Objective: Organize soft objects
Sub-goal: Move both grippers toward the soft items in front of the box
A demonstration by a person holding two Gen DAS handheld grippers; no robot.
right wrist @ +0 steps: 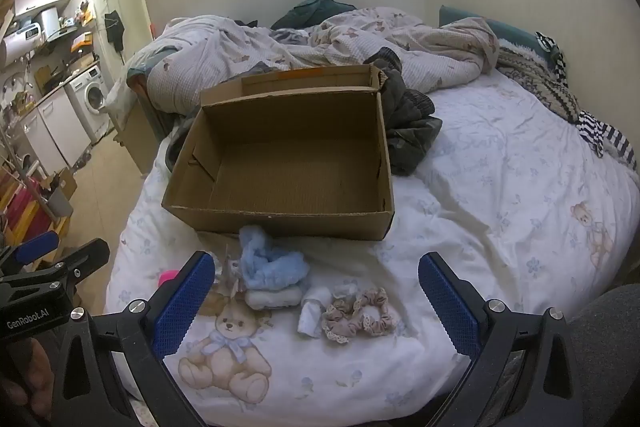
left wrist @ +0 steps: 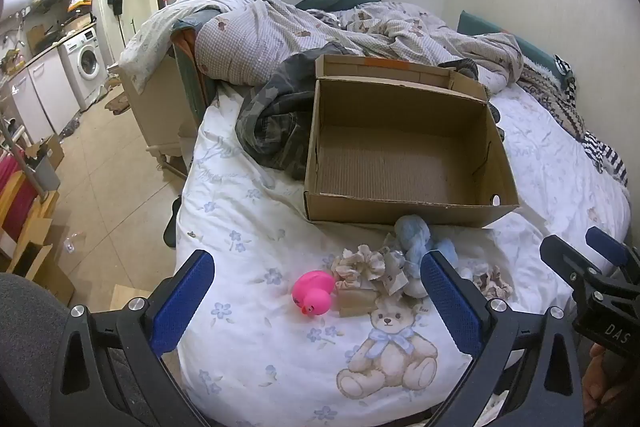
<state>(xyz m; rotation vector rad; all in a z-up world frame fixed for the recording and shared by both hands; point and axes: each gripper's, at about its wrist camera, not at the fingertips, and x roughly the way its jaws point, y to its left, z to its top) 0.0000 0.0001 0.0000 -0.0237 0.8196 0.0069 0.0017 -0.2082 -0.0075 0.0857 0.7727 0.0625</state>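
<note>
We held both grippers over the near end of the bed [right wrist: 500,155], nothing yet picked up, so we judged the sorting had not begun: the cardboard box [left wrist: 404,163] sat open and bare on the sheet, its near wall just beyond the little heap of soft things. The left gripper [left wrist: 316,291] had its fingers spread wide and carried nothing; between them in its own view lay the pink duck [left wrist: 313,293], with the beige scrunchie [left wrist: 362,263] touching it on the side toward the heap. The right gripper [right wrist: 316,291] was likewise wide and bare, its fingers framing the fluffy blue piece [right wrist: 268,265], which rested on a white plush roll [right wrist: 273,298], and beside these a small white cloth [right wrist: 314,311] touching a pink lace scrunchie [right wrist: 360,313]. All lay on the bed sheet, near the box but outside it. The step in hand looked to us like choosing a first item. The next move, by our reckoning, called for lowering one gripper onto a single piece, closing on its bulk rather than a loose edge, then lifting clear of its neighbours and over the near wall. The blue piece might drag the roll beneath it.
</note>
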